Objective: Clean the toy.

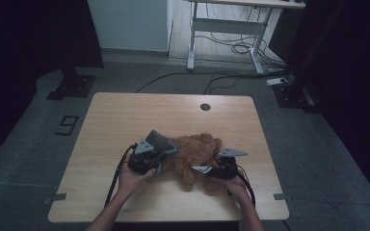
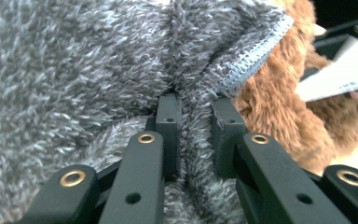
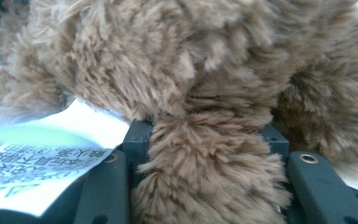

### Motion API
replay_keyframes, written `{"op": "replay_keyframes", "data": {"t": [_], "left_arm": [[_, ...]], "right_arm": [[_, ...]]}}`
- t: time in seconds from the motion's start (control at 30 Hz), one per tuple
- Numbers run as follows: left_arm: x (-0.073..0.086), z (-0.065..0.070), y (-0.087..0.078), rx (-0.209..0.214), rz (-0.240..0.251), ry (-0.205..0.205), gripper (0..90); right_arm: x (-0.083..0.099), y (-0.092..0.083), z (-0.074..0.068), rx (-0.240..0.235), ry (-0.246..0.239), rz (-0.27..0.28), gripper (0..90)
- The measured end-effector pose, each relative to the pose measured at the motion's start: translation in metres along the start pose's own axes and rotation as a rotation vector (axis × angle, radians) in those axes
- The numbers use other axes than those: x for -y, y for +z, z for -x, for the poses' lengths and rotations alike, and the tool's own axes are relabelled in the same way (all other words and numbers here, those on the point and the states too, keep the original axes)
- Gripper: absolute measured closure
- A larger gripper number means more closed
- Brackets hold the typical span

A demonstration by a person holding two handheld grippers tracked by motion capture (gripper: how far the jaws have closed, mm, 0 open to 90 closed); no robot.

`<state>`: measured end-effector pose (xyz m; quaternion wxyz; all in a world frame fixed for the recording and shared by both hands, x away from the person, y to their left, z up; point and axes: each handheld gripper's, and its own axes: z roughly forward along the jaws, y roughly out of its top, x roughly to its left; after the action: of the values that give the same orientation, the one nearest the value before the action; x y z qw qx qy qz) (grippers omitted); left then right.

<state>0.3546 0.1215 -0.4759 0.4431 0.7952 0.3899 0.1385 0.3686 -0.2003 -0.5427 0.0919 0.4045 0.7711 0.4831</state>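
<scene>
A brown plush bear (image 1: 197, 150) lies in the middle of the wooden table (image 1: 125, 115). A grey fuzzy cloth (image 1: 158, 140) with a stitched hem rests against the bear's left side. My left gripper (image 1: 164, 158) is shut on a fold of that grey cloth (image 2: 84, 70), pinched between the jaws of my left gripper (image 2: 196, 105). Beyond the hem I see the bear's fur (image 2: 279, 93). My right gripper (image 1: 201, 170) is at the bear's near right side. A furry limb (image 3: 209, 158) fills the gap of my right gripper (image 3: 207, 133), pressed on both sides. A white printed label (image 3: 37, 158) hangs beside the jaw.
The table has a round cable hole (image 1: 205, 107) near its far edge. Beyond it stands a white desk frame (image 1: 226, 29) with cables on the floor. Black stand bases (image 1: 72, 86) sit on the floor at the far left and far right (image 1: 294, 94).
</scene>
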Motion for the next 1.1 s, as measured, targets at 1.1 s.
{"op": "replay_keyframes", "data": {"t": [1.1], "left_arm": [[-0.053,0.028,0.037,-0.044,-0.023,0.058,76.9]], "right_arm": [[0.009,-0.005,0.005,-0.025,-0.033,0.035,53.9]]}}
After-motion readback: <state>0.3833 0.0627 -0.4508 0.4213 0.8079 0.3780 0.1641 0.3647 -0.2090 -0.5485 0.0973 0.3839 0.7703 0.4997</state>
